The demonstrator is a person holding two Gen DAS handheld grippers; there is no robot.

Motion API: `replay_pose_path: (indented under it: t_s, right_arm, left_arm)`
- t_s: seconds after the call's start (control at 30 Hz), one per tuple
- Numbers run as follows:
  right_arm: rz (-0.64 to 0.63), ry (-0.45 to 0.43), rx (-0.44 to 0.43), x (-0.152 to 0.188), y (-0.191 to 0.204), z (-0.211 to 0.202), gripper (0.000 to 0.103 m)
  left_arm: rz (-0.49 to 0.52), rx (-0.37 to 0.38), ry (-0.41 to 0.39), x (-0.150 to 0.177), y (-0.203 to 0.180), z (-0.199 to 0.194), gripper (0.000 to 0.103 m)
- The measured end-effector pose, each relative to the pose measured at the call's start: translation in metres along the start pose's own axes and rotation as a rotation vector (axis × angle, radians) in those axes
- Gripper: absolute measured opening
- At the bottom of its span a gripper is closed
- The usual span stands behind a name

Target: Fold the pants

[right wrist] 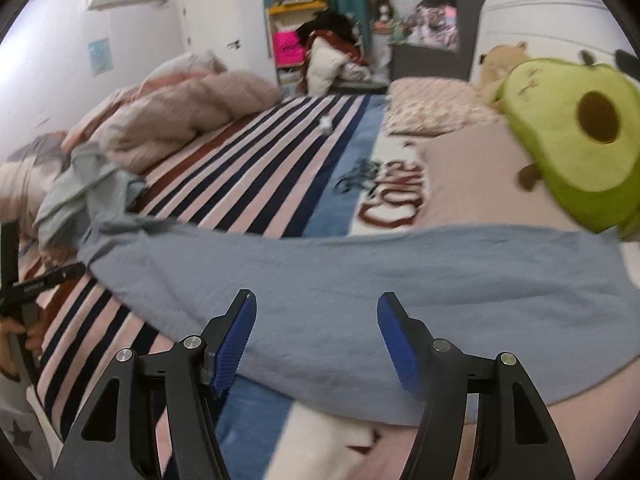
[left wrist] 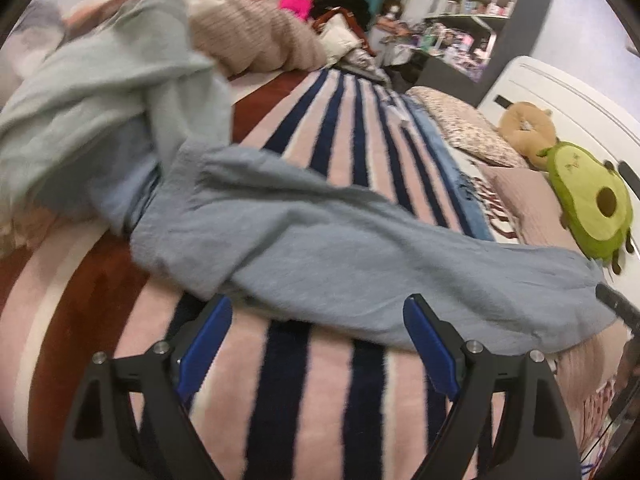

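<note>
Pants (left wrist: 340, 248) spread sideways across striped blanket (left wrist: 304, 392), just ahead of both tools. Left gripper (left wrist: 318, 344) wide, empty, short of near hem edge. Right gripper (right wrist: 316, 336) wide, empty, over cloth. Avocado plush (right wrist: 576, 140) beyond on right. Pre-grasp step, probably; next: pinch near edge, fold over.

We see the soft, grey-blue cotton pants (left wrist: 320, 248) (right wrist: 360, 280) spread out lengthwise across the striped pink-and-navy bed blanket (left wrist: 320, 392) (right wrist: 248, 184), lying mostly flat with shallow wrinkles over the fabric. In the left wrist view one end is rumpled and partly folded over itself beside a paler blue heap of cloth (left wrist: 100, 100), while the other end stretches away to the right; in the right wrist view the pants run as one long band from edge to edge.
</note>
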State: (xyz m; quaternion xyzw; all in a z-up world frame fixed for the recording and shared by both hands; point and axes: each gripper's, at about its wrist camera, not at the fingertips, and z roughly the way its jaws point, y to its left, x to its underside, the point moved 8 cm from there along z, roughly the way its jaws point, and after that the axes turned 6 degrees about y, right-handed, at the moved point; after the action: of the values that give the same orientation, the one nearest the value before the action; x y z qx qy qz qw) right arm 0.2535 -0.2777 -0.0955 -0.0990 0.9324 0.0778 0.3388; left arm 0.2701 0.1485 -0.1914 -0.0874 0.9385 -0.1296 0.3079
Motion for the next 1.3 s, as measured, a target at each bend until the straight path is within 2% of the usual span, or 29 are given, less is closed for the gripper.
replay_pose_path:
  t_s: [0.23, 0.43, 0.63, 0.73, 0.8, 0.9, 1.0, 1.07, 1.13, 1.3]
  right_arm:
    - [-0.031, 0.049, -0.020, 0.018, 0.016, 0.040, 0.061]
    - [-0.063, 0.067, -0.027, 0.029, 0.021, 0.054, 0.061]
    - [-0.063, 0.068, -0.045, 0.038, 0.021, 0.060, 0.061]
    - [-0.068, 0.071, -0.047, 0.040, 0.020, 0.061, 0.061]
    - [-0.070, 0.069, -0.047, 0.040, 0.019, 0.060, 0.061]
    - [-0.070, 0.066, -0.049, 0.039, 0.018, 0.059, 0.061]
    - [-0.072, 0.059, -0.045, 0.038, 0.018, 0.056, 0.061]
    - [-0.070, 0.057, -0.046, 0.038, 0.018, 0.054, 0.061]
    - [-0.071, 0.054, -0.046, 0.038, 0.017, 0.052, 0.061]
    - [-0.063, 0.058, -0.048, 0.039, 0.015, 0.052, 0.061]
  left_arm:
    - [-0.083, -0.021, 0.058, 0.012, 0.032, 0.021, 0.085]
    - [-0.176, 0.030, 0.118, 0.014, 0.041, 0.051, 0.085]
    - [-0.221, 0.033, 0.104, -0.004, 0.043, 0.059, 0.087]
    - [-0.260, 0.017, 0.049, -0.015, 0.055, 0.052, 0.087]
    - [-0.287, 0.026, 0.056, -0.019, 0.066, 0.055, 0.086]
    - [-0.309, 0.027, 0.046, -0.026, 0.075, 0.058, 0.075]
    - [-0.298, 0.003, 0.028, -0.037, 0.076, 0.060, 0.060]
    - [-0.281, -0.007, 0.029, -0.041, 0.072, 0.060, 0.027]
    - [-0.254, -0.021, 0.007, -0.045, 0.066, 0.054, 0.015]
    - [-0.210, -0.058, -0.050, -0.055, 0.058, 0.031, 0.010]
